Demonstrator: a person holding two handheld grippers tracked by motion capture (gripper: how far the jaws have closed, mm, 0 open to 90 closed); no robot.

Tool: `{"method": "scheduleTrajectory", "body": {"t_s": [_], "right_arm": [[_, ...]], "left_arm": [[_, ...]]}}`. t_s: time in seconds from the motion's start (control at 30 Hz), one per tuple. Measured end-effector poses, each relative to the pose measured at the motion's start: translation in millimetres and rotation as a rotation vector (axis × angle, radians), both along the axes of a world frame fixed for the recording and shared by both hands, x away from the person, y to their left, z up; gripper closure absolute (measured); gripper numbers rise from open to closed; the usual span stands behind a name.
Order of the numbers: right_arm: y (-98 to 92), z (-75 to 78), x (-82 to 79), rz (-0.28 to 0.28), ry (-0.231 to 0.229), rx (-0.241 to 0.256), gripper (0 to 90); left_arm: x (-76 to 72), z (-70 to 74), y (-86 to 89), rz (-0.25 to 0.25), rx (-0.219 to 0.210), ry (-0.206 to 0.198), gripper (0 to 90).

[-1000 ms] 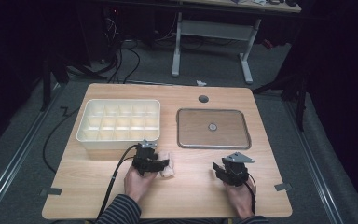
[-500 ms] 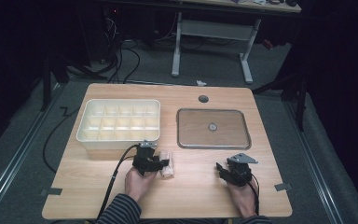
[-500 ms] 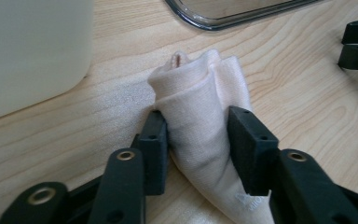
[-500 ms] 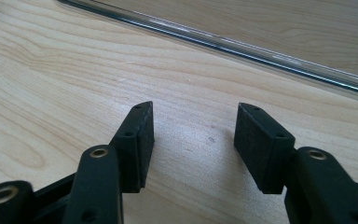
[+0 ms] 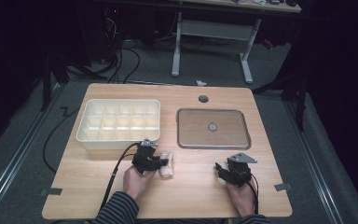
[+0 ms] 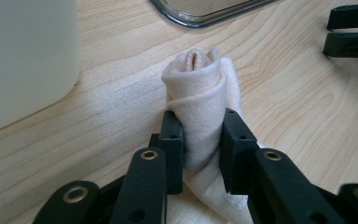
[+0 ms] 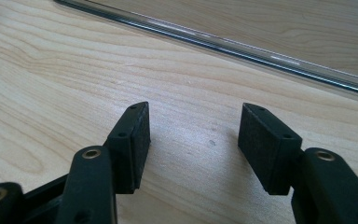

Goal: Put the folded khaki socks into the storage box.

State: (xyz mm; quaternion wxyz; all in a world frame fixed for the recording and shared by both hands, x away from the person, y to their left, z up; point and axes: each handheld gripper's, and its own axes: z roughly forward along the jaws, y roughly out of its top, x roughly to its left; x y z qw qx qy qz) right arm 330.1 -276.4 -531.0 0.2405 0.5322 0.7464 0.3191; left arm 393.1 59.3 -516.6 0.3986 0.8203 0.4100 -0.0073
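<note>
Rolled cloth being pinched at the table's near edge

The rolled cloth [image 6: 196,107] is lying on the table [image 5: 196,196] just beside the white divider box [image 5: 119,122], the left gripper [image 6: 199,140] clamping it; the right gripper [image 7: 193,135] is hovering with jaws spread, near the clear lid [image 5: 213,128].

Obstacles: white divided bin [image 5: 119,122], far left, its wall just beyond the rolled cloth [image 6: 200,107]; shallow metal tray [image 5: 213,129], far right, its rim close ahead of the right gripper [image 7: 193,140]. Free room: bare wood between the two grippers, a narrow lane between bin and tray.
</note>
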Motion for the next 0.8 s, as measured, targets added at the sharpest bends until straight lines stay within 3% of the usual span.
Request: {"method": "scheduleTrajectory", "body": {"t_s": [0.43,0.8], "right_arm": [[0.0,0.0,0.0,0.001,0.0,0.001,43.5],[0.1,0.0,0.0,0.006,0.001,0.0,42.6]], "left_arm": [[-4.3,11.1,5.7,-0.019,-0.008,-0.015,74.6],[-6.3,21.6,17.6,-0.009,-0.047,-0.024,74.6]]}}
